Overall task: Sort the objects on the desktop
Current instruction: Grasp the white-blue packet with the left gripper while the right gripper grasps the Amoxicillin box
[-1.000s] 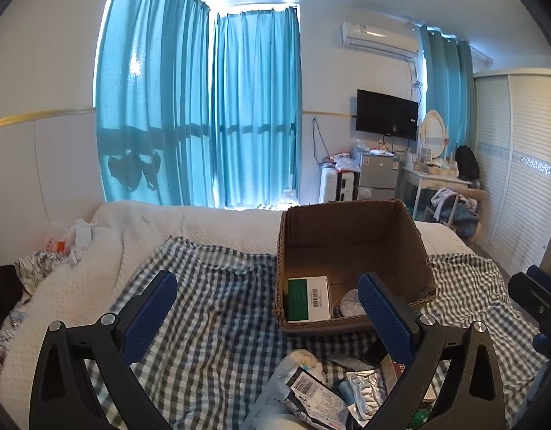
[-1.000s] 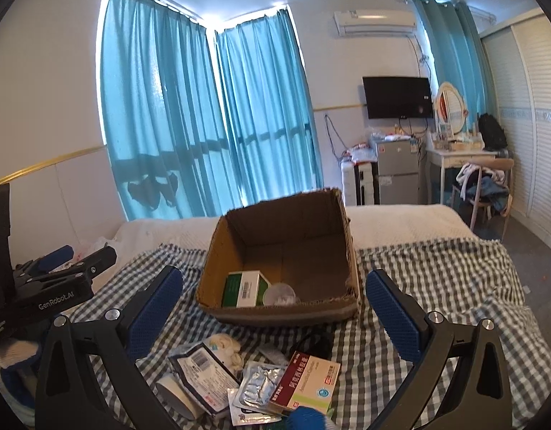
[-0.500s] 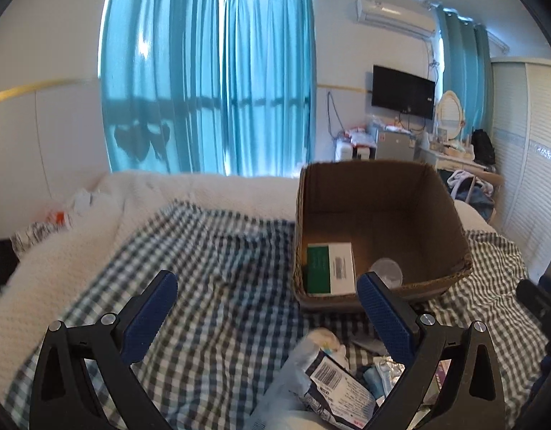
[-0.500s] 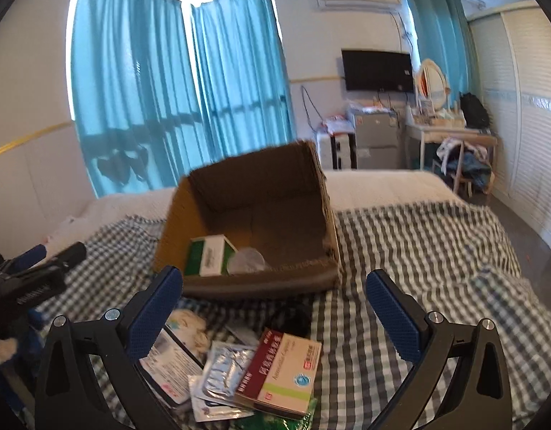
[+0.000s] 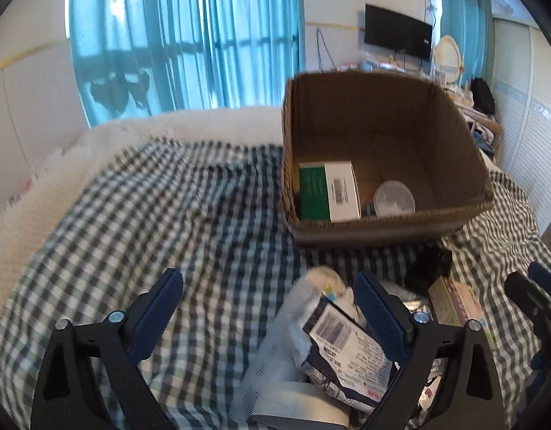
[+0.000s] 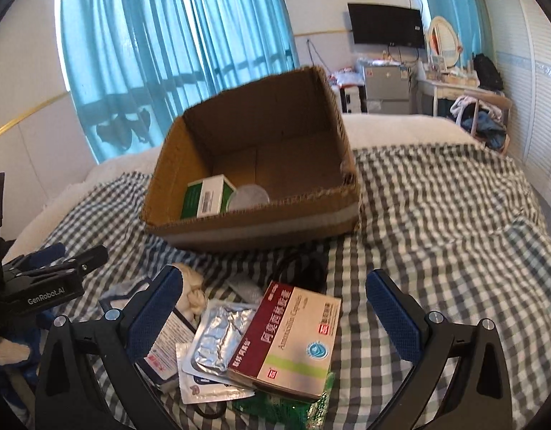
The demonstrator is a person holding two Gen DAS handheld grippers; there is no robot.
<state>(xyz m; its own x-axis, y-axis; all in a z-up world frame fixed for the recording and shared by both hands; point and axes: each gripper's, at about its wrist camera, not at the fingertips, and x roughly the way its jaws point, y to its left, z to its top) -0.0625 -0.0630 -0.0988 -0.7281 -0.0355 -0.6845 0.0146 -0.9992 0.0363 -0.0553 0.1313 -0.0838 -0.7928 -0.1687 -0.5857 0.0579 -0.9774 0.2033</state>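
1. Both of your tongs are spread wide with nothing between the pads: the left gripper (image 5: 266,301) hangs over the checked cloth (image 5: 189,222) on the near-left side of the cardboard box (image 5: 382,227), and the right gripper (image 6: 273,302) hangs over the pile in front of that box.
2. Take the box as your landmark. It sits open-topped on the cloth, and you already have two things in it: a green-and-white carton (image 5: 327,191) against its left wall and a round clear lid or tub (image 5: 394,199) just beside that carton. I judge those as sorted.
3. Everything else lies on the cloth in front of the box's near wall, so most of the job looks to be ahead of you.
4. Nearest your right gripper is the maroon-and-white medicine box (image 6: 288,342), lying flat and overlapping a silver foil sachet (image 6: 218,337) to its left.
5. Left of that again, a crumpled white packet with a barcode label (image 5: 341,344) lies under your left gripper's right finger, with a pale cloth-like wad (image 6: 194,286) between it and the box.
6. A dark object (image 6: 304,272) sits right against the box's front wall, and something green (image 6: 289,406) pokes out from under the medicine box; what either is, I cannot tell.
7. My guess is the medicine box is your easiest next pick, since it lies on top.
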